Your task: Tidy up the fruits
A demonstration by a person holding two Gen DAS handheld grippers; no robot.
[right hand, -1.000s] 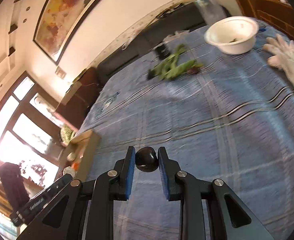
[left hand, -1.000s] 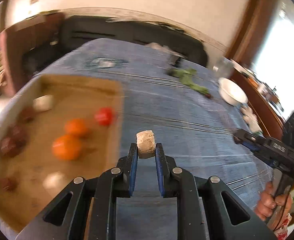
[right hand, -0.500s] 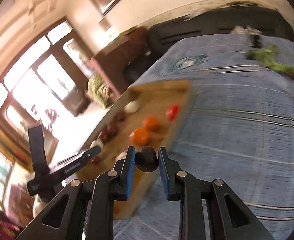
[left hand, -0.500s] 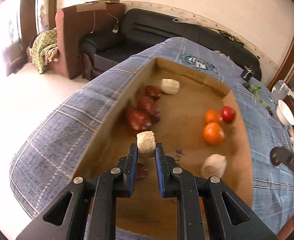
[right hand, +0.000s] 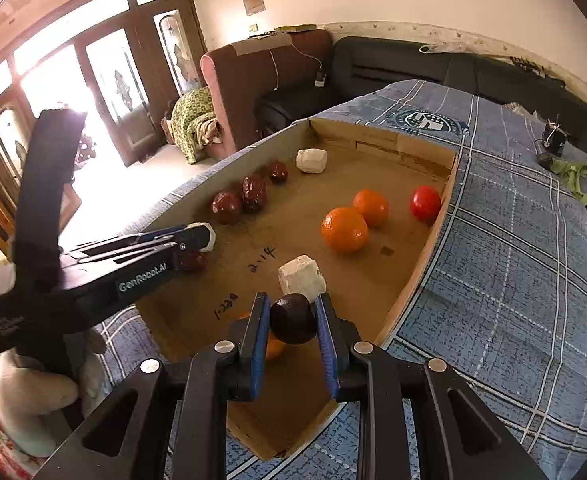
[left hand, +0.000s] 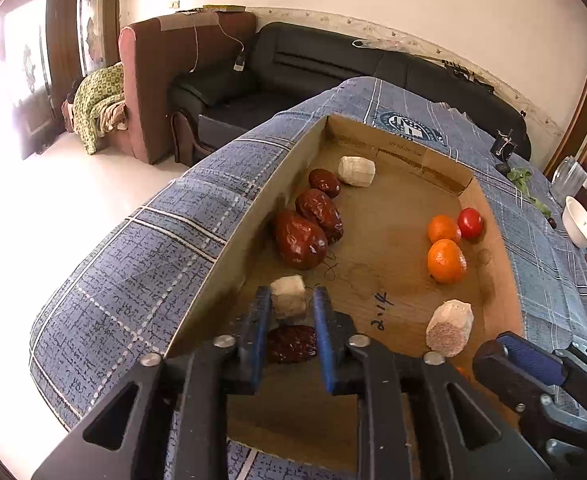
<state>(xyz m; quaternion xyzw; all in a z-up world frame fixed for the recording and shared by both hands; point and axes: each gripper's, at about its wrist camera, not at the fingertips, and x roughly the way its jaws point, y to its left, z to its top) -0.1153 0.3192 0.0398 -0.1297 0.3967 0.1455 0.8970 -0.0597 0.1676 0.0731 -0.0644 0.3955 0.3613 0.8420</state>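
My left hand-held gripper has just been opening; the pale chunk sits loose between its jaws, low in frame, over the cardboard tray's left wall. Right hand-held gripper clamps a dark fruit above the tray's near end.

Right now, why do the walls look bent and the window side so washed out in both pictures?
Left wrist view: the fisheye lens bows the wall and the cardboard tray; daylight blows out the floor at left, while the dates stay sharp. Right wrist view: the same curving, glare through the glass doors, and soft shadows under the oranges.
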